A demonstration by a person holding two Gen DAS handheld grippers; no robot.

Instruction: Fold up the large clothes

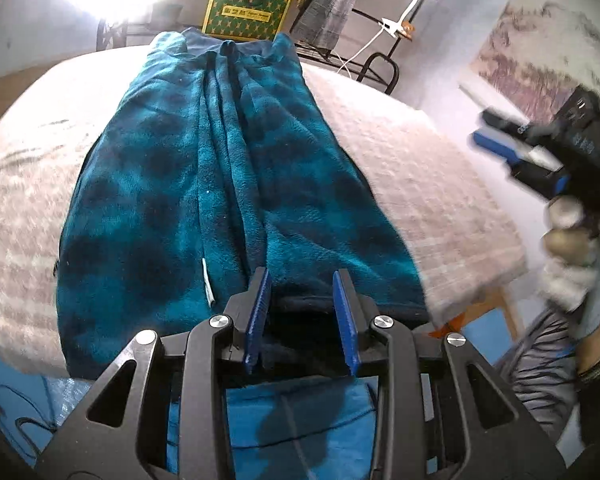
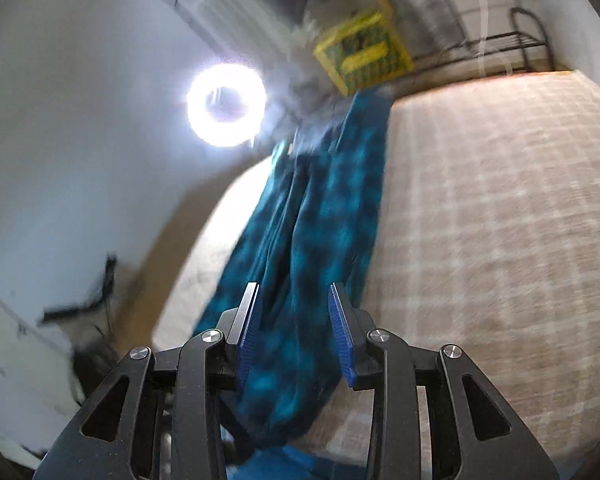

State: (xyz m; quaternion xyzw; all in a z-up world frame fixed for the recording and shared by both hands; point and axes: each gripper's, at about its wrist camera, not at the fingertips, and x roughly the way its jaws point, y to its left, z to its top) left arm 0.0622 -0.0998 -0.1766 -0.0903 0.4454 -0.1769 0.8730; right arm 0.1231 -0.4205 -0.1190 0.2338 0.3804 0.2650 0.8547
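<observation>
Left gripper [image 1: 302, 280], black frame with blue ribbed pads, is hovering at the near edge of the table, jaws spread wide with nothing between them, tips just over the near hem of the teal-and-dark-blue blotchy fleece garment [image 1: 220, 184]. The garment is lying lengthwise on the beige checked tablecloth [image 1: 412, 184], running from the near edge away toward the far edge, with long vertical folds bunched down its middle and a small white label [image 1: 207, 284] showing near the hem. Right gripper [image 1: 512, 148] is showing off to the right of the table in the left wrist view, held up in a gloved right hand [image 1: 572, 256], blurred, well apart from the cloth; in its own camera the right gripper [image 2: 294, 292] is standing with jaws parted and nothing clamped, pointing along the garment [image 2: 316, 216] from the near end. The picture there is smeared, so contact with the fabric cannot be told. Blue floor covering [image 1: 296, 420] is showing below the table edge. Further back, a yellow-and-green patterned box [image 1: 246, 10] is sitting behind the far end of the garment, a black metal rack [image 1: 376, 52] is standing to its right, and a bright ring light [image 2: 226, 106] is glaring by the wall.
</observation>
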